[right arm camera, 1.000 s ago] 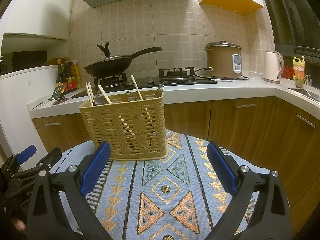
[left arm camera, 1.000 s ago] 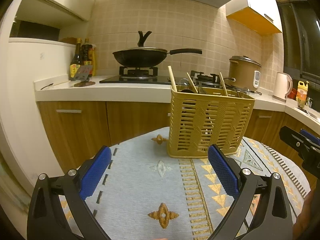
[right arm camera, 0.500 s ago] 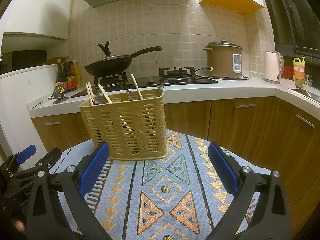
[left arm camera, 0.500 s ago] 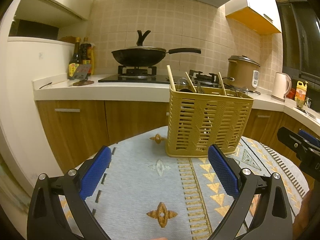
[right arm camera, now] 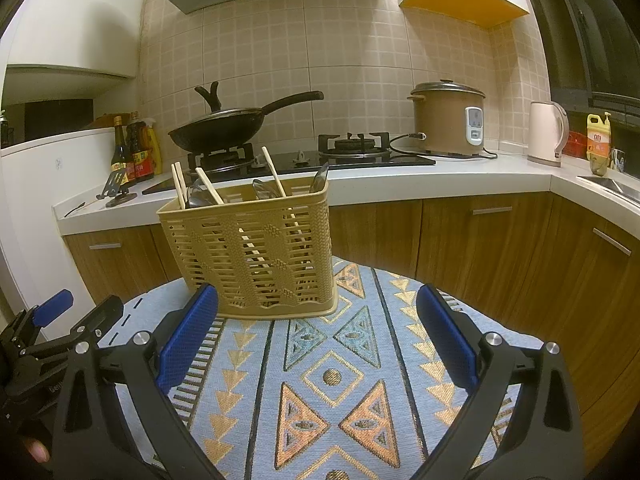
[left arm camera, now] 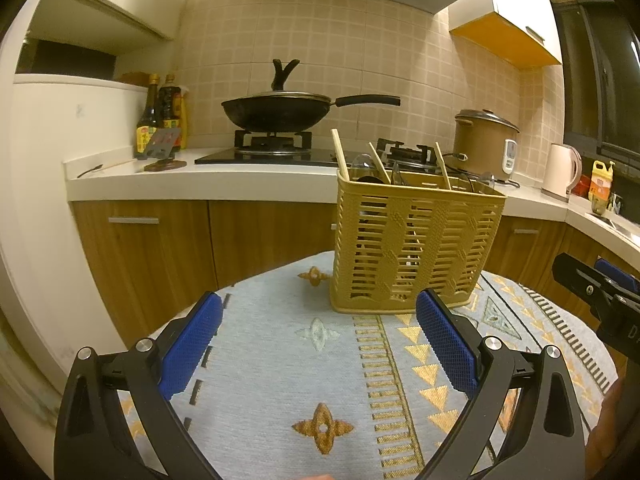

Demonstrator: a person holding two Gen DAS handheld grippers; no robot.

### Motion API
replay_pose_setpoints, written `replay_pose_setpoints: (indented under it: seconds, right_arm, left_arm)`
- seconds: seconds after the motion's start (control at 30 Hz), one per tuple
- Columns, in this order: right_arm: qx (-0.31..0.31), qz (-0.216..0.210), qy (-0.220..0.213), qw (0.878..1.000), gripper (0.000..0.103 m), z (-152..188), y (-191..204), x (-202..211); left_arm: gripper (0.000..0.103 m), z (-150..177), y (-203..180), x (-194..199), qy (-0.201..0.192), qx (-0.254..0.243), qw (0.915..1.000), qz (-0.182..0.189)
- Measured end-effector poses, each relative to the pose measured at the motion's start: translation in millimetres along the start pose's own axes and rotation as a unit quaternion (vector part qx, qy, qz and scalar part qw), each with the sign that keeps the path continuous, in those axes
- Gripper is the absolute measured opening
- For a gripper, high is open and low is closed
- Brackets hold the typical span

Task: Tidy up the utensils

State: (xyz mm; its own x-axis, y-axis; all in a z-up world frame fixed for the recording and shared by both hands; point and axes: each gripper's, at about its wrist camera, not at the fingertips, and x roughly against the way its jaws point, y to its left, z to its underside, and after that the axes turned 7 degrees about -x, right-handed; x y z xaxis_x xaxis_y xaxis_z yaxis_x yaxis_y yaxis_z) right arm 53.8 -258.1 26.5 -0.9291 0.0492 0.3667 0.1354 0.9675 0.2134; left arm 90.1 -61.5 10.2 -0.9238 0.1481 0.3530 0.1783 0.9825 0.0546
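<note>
A tan slatted utensil basket [left arm camera: 416, 248] [right arm camera: 256, 252] stands upright at the far side of a patterned blue cloth [left arm camera: 304, 364] [right arm camera: 344, 360]. Wooden chopsticks [left arm camera: 341, 155] [right arm camera: 179, 184] and dark spoon heads [right arm camera: 319, 179] stick out of its top. My left gripper [left arm camera: 318, 320] is open, low over the cloth, short of the basket and to its left. Just as open and empty, my right gripper [right arm camera: 316, 320] hangs in front of the basket's right half. Each gripper shows at the edge of the other's view.
Behind the table runs a kitchen counter [right arm camera: 400, 176] with a black wok [left arm camera: 280, 110] on a gas hob, a rice cooker [right arm camera: 448, 118], a kettle [right arm camera: 546, 132] and sauce bottles [left arm camera: 160, 120]. Wooden cabinets [left arm camera: 160, 248] stand below. A white fridge side [left arm camera: 32, 200] is at the left.
Both views have shifted only slightly; the basket sits a touch higher and nearer in the left wrist view. Both grippers stay open and empty.
</note>
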Motion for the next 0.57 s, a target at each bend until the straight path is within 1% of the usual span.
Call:
replay_pose_setpoints:
  seconds: [0.13,0.27,0.33,0.43,0.57]
  right_arm:
    - [0.000,0.000,0.000,1.000,0.095,0.3,0.4,-0.3]
    - [0.001,0.000,0.001,1.000,0.095,1.2,0.8,-0.4]
    - [0.002,0.001,0.001,1.000,0.095,1.7,1.1,-0.5]
    - [0.002,0.000,0.002,1.000,0.095,2.2,1.6,-1.1]
    - [0.003,0.000,0.002,1.000,0.095,1.9,2.4,-1.3]
  left_arm:
    - [0.094,0.6,-1.0,-0.4,0.002,-0.002,1.0000,0.000]
    - [0.095,0.5,-2.8,2.3,-0.006,-0.009,0.9999,-0.006]
    - [0.095,0.3,-2.3,1.7,-0.003,-0.007,1.0000,-0.006]
    - [0.095,0.1,1.3,-1.0,0.009,0.005,0.9999,0.004]
    - [0.095,-0.3,4.8,-1.0,0.007,0.012,0.9999,0.004]
